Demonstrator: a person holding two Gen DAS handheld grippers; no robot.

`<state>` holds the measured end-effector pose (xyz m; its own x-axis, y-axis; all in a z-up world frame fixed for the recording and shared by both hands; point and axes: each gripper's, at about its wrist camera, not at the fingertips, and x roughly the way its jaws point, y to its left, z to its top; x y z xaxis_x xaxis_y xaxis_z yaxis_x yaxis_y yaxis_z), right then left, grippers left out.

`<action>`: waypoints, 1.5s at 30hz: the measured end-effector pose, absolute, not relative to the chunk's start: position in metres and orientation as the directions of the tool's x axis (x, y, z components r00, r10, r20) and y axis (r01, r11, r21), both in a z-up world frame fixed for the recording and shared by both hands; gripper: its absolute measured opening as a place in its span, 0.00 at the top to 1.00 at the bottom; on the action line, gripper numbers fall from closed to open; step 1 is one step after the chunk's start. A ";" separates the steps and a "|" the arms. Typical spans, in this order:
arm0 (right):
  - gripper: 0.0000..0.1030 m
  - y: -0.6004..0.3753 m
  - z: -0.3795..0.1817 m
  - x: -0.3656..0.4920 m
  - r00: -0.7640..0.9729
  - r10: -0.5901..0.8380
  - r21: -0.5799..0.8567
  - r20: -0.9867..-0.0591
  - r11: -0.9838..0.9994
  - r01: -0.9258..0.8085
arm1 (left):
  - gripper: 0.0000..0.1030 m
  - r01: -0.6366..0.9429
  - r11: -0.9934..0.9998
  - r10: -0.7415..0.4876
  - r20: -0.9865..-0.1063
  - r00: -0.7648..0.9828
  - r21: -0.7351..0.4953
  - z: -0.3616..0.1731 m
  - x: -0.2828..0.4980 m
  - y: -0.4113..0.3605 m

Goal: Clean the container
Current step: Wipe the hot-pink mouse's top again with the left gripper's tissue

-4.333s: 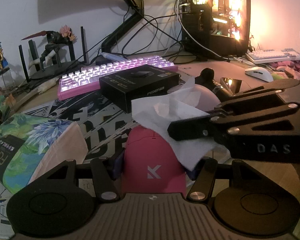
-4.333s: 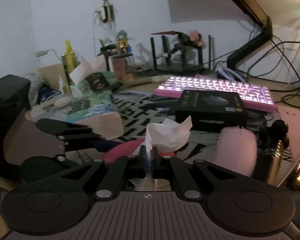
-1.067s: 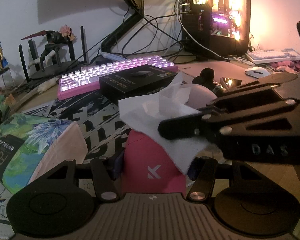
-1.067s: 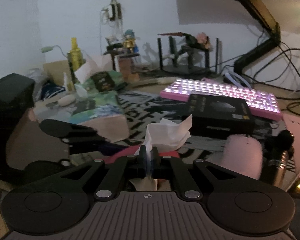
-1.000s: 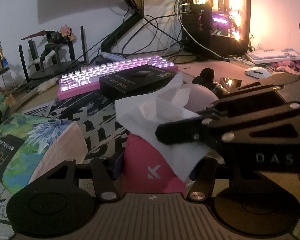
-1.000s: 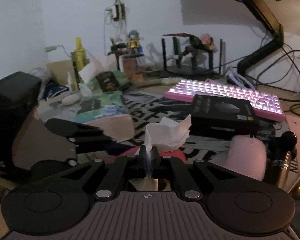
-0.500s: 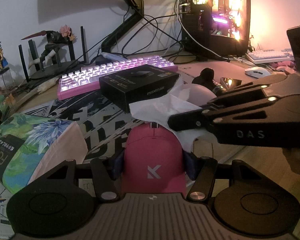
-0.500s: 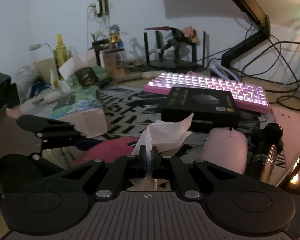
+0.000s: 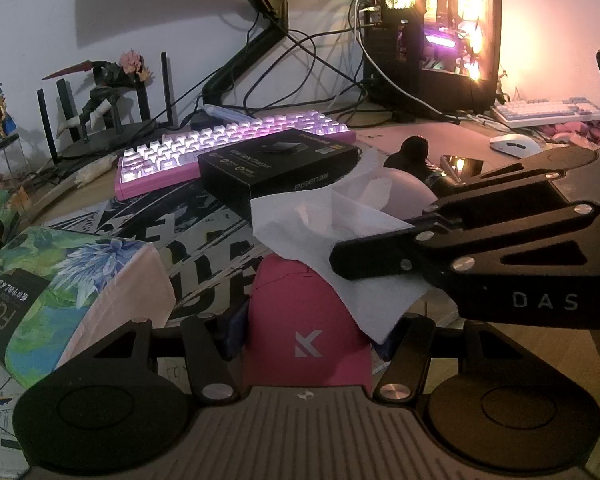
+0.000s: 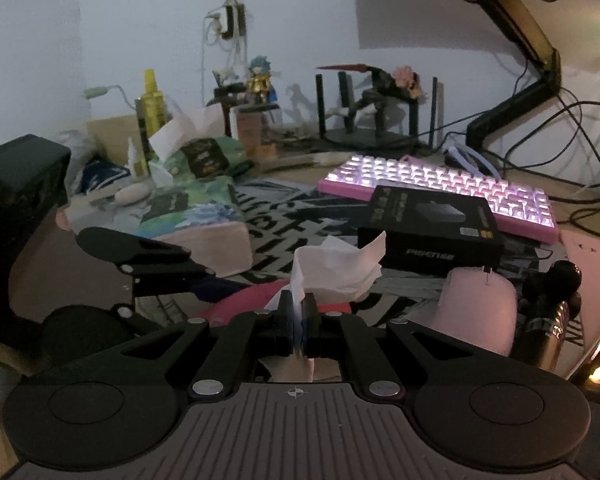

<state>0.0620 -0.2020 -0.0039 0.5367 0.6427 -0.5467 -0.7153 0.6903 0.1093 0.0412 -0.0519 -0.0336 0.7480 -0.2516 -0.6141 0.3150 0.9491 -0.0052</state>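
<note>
A magenta computer mouse (image 9: 300,320) with a white K logo sits between the fingers of my left gripper (image 9: 308,332), which is shut on its sides. My right gripper (image 10: 298,316) is shut on a crumpled white tissue (image 10: 336,268). In the left wrist view the right gripper (image 9: 340,264) reaches in from the right and lays the tissue (image 9: 320,232) over the mouse's far right top. From the right wrist view, the magenta mouse (image 10: 240,300) shows just left of the pads, with the left gripper's fingers (image 10: 160,264) beyond it.
A floral tissue pack (image 9: 60,280) lies at the left. A black box (image 9: 276,164) and a lit pink keyboard (image 9: 220,144) are behind the mouse. A pale pink mouse (image 10: 476,304) and a dark bottle (image 10: 552,304) stand to the right. Cables and a PC case (image 9: 432,32) fill the back.
The right gripper with the tissue drew back off the magenta mouse half a second ago, then came down again over its right top. The left gripper and the mouse stayed still.
</note>
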 end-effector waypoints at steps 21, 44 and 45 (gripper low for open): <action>0.95 -0.195 -0.002 0.065 0.538 0.642 0.095 -0.546 0.686 -0.721 | 0.43 0.315 0.949 -0.251 -0.614 0.748 -0.005 -0.034 0.041 -0.052; 0.95 -0.186 -0.004 0.063 0.559 0.625 0.068 -0.544 0.697 -0.714 | 0.43 0.315 0.949 -0.253 -0.614 0.747 -0.008 -0.034 0.042 -0.052; 0.95 -0.184 -0.002 0.060 0.554 0.631 0.066 -0.543 0.689 -0.722 | 0.43 0.315 0.949 -0.253 -0.614 0.748 -0.007 -0.034 0.042 -0.052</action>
